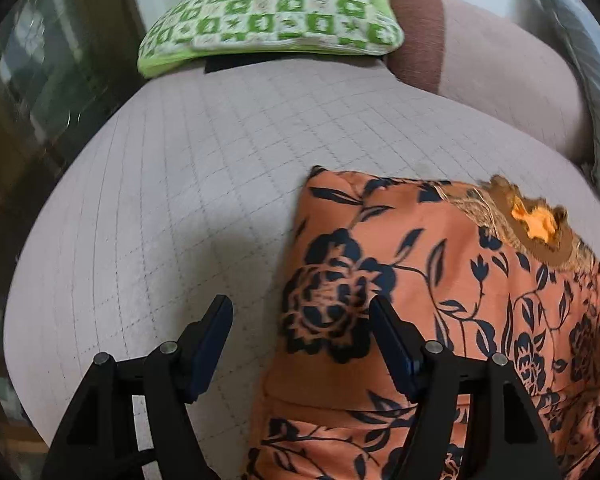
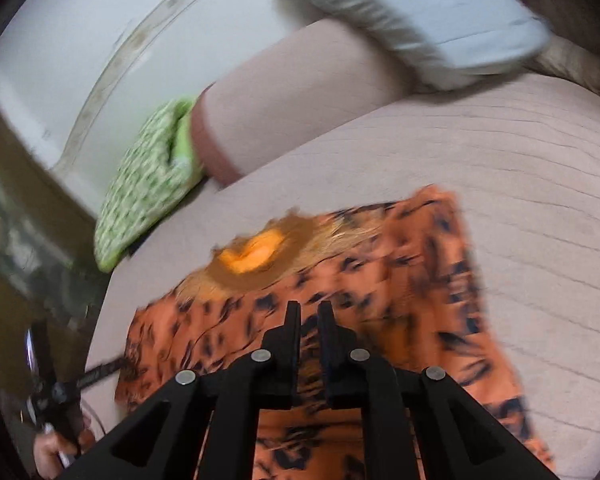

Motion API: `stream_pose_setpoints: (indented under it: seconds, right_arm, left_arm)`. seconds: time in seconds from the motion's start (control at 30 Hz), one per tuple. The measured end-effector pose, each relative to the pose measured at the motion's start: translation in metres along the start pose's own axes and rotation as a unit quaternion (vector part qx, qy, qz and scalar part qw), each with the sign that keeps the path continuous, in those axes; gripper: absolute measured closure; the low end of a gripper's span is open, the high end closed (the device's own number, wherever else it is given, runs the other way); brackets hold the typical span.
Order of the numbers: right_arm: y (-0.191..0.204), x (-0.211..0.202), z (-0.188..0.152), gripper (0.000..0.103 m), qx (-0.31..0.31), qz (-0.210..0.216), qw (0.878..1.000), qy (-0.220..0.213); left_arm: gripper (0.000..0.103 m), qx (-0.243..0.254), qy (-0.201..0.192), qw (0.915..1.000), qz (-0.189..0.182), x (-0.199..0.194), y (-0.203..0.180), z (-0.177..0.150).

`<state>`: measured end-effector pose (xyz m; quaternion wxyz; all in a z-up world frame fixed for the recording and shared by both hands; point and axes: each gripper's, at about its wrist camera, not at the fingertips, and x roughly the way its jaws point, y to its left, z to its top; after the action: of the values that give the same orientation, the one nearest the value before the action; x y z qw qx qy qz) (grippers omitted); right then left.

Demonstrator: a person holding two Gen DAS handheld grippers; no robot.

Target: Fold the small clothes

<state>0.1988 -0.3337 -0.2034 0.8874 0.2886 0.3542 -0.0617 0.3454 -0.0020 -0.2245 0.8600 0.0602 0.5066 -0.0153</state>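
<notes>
An orange garment with a dark floral print [image 1: 440,288] lies partly folded on the quilted pink sofa seat [image 1: 188,168]; its brown embroidered neckline [image 1: 536,220] faces up. My left gripper [image 1: 300,312] is open and empty, hovering over the garment's left edge, one finger above the seat and one above the cloth. In the right wrist view the same garment [image 2: 380,280] is blurred by motion. My right gripper [image 2: 309,312] is above the garment's middle, its fingers nearly together with a narrow gap and nothing visibly between them.
A green and white patterned cushion [image 1: 268,12] lies at the far end of the seat. The pink sofa backrest [image 1: 500,64] runs along the right, with a grey fringed cushion [image 2: 420,28] on it. The left gripper's handle and hand [image 2: 56,412] show at lower left.
</notes>
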Motion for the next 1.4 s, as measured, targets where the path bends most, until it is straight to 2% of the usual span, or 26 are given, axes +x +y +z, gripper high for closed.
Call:
stream_pose_setpoints:
  seconds: [0.07,0.13,0.2,0.27,0.43,0.6,0.7,0.83,1.0,1.07,1.2,1.27,1.33,1.4]
  right_arm:
    - [0.009,0.018,-0.011,0.092,-0.013,-0.006,0.999,0.033]
    - [0.004,0.029,-0.023,0.092,-0.004,-0.017,0.998,0.057]
    - [-0.006,0.041,-0.032,0.094,0.017,-0.034,0.996,0.076]
    - [-0.018,0.039,-0.033,0.094,0.037,-0.011,0.997,0.069]
    - [-0.015,0.038,-0.021,0.094,0.029,-0.023,0.998,0.053]
    - [-0.013,0.052,0.002,0.094,0.032,-0.030,0.998,0.038]
    - [-0.023,0.070,0.009,0.094,0.032,-0.053,0.997,0.053]
    - [-0.029,0.072,0.014,0.094,0.038,-0.038,0.997,0.045]
    - [-0.036,0.053,0.017,0.094,0.037,-0.040,0.998,0.031]
    - [-0.038,0.044,0.013,0.094,0.041,-0.027,0.998,0.028]
    - [-0.044,0.031,0.002,0.094,0.035,-0.037,0.998,0.032]
    - [-0.055,0.034,-0.005,0.094,0.038,-0.045,0.997,0.052]
    - [-0.062,0.027,-0.008,0.094,0.044,-0.031,0.997,0.046]
    - [-0.061,0.023,-0.009,0.094,0.040,-0.037,0.997,0.047]
  left_arm:
    - [0.025,0.033,0.010,0.9991,0.026,0.008,-0.013,-0.004]
    - [0.024,0.063,0.026,0.9961,0.056,0.019,-0.020,-0.012]
    - [0.022,0.075,0.023,0.9949,0.063,0.023,-0.024,-0.014]
    - [0.021,0.073,0.018,0.9952,0.062,0.016,-0.023,-0.011]
    - [0.021,0.076,-0.047,0.9934,0.073,-0.009,-0.026,-0.006]
    - [0.021,0.092,-0.113,0.9871,0.065,-0.032,-0.038,-0.004]
    - [0.021,0.086,-0.145,0.9845,0.049,-0.046,-0.041,0.000]
    - [0.021,0.077,-0.175,0.9810,0.035,-0.059,-0.043,0.006]
    - [0.021,0.064,-0.195,0.9783,0.027,-0.070,-0.042,0.011]
    - [0.021,0.060,-0.201,0.9774,0.026,-0.074,-0.042,0.009]
    - [0.021,0.057,-0.203,0.9772,0.028,-0.077,-0.040,0.008]
    - [0.021,0.056,-0.203,0.9772,0.027,-0.079,-0.039,0.008]
    - [0.021,0.055,-0.206,0.9767,0.026,-0.081,-0.038,0.008]
    - [0.021,0.054,-0.208,0.9763,0.027,-0.083,-0.036,0.008]
